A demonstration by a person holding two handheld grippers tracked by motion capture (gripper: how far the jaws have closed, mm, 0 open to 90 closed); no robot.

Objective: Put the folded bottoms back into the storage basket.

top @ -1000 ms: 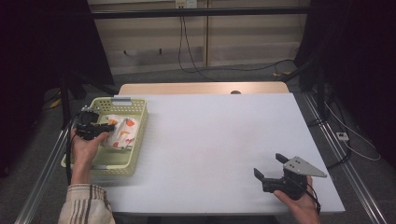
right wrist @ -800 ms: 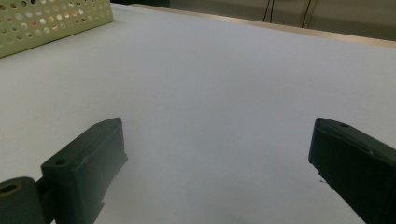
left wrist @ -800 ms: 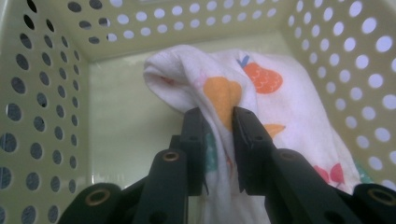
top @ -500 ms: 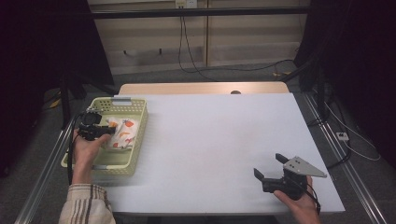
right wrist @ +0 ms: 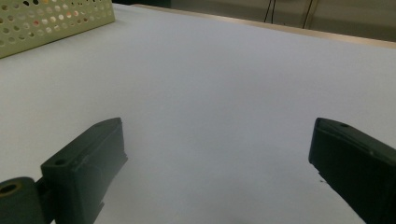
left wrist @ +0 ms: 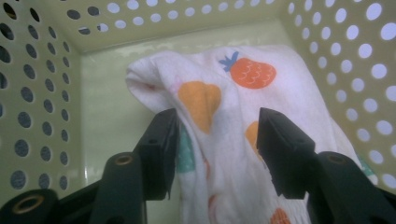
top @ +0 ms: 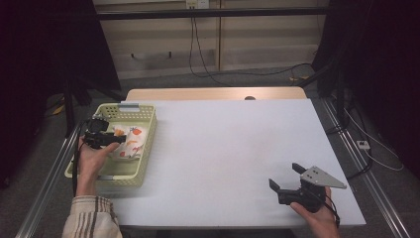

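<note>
— What differs from a second ago?

— My left gripper sits in the same spot over the pale green basket, and my right gripper has not shifted at the near right of the white table. The one change is in the left jaws: they have just been opening, and the printed cloth lies between them.

— What does each camera add?

— From the high view I see the whole layout: the basket at the table's left edge, the cloth folded inside it, my two hands well apart. The left gripper view takes me inside the basket: perforated walls all round, the cloth white with orange and teal fruit shapes, bunched up against the far wall. The right gripper view looks low across the bare table and catches a corner of the basket far off.

— And the grips?

— The left gripper is part-way open, released; the cloth rises between its pads, brushing the left one, with no squeeze visible. The right gripper stands wide apart above the tabletop, holding nothing.
</note>
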